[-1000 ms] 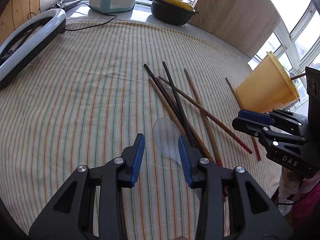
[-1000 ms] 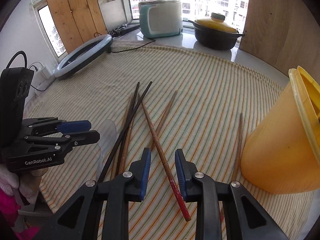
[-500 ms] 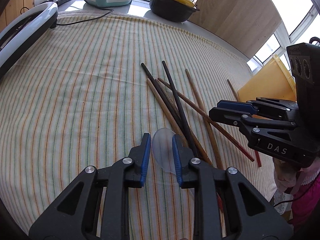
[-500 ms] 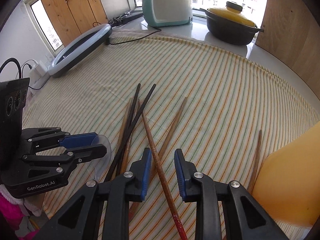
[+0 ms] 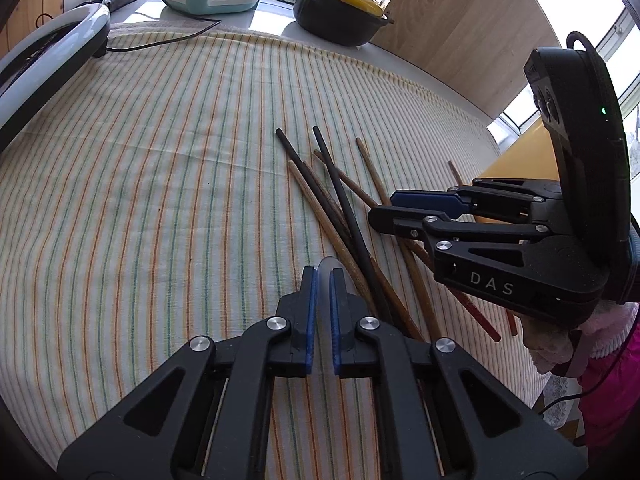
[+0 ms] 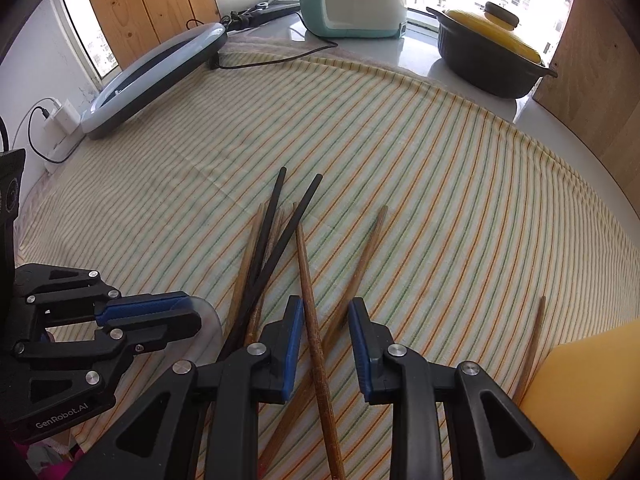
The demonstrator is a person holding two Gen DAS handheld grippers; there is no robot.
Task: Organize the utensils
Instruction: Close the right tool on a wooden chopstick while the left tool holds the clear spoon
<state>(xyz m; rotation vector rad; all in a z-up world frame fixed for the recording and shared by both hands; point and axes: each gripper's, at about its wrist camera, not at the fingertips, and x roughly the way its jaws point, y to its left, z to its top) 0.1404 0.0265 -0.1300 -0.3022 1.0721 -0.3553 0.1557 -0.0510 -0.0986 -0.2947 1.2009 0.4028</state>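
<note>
Several chopsticks (image 6: 280, 248) lie fanned in a loose pile on the striped cloth (image 5: 160, 200) that covers the tabletop, two black ones crossing over brown wooden ones. The left tongs (image 5: 323, 276) are closed on a clear plastic spoon (image 5: 330, 266), whose rounded bowl pokes out just past the blue pads at the left edge of the pile; in the right wrist view the same tongs (image 6: 188, 310) show the pale spoon (image 6: 208, 320) pinched between the pads. The right tongs (image 6: 324, 316) hang over the near end of the pile, jaws part-way open, with one long brown chopstick (image 6: 312, 312) running between the blue pads without either pad pressing on it. From the left wrist view the right tongs (image 5: 384, 208) reach in from the right above the chopsticks. A yellow plastic cup (image 6: 588, 396) lies tilted at the right edge of the cloth, with a single brown chopstick (image 6: 534, 340) just beside it. At the far end stand a black pot with a yellow lid (image 6: 492, 52), a teal-and-white appliance (image 6: 352, 0) and a ring light (image 6: 156, 76).
</note>
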